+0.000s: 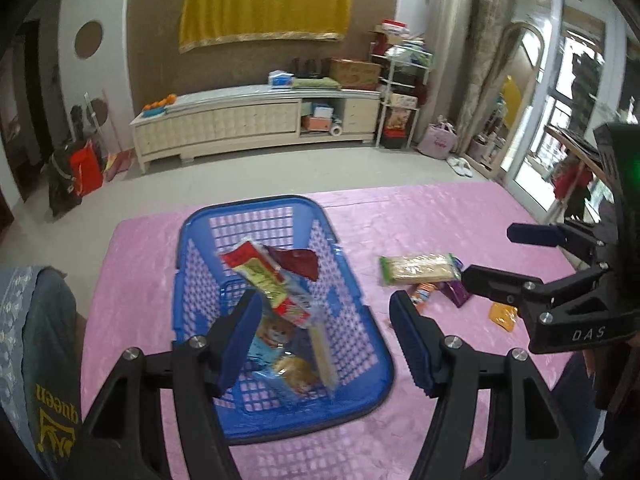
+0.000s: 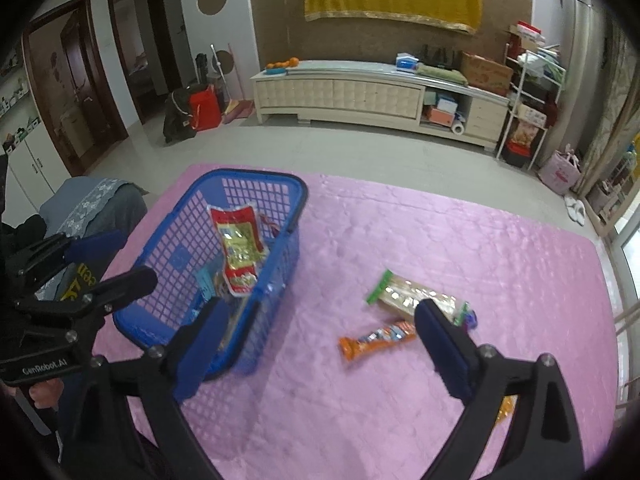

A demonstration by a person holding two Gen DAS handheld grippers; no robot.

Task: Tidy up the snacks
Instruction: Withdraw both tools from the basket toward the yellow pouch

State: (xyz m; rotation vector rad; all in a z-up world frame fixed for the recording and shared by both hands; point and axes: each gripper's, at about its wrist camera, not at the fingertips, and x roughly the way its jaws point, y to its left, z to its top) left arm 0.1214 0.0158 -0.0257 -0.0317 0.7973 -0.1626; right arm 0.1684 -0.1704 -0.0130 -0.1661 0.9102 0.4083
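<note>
The left gripper (image 1: 324, 336) is held open and empty above the blue basket (image 1: 360, 288) of snacks. The yellow packet (image 1: 503, 315) is seen clearly only there. The right gripper (image 2: 320, 344) is spread wide, empty, over the orange bar (image 2: 376, 340) on the counter (image 2: 440, 240).

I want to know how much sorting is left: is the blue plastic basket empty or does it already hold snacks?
Already holding snacks: the blue plastic lattice basket contains several packets, including a red-and-yellow one.
</note>
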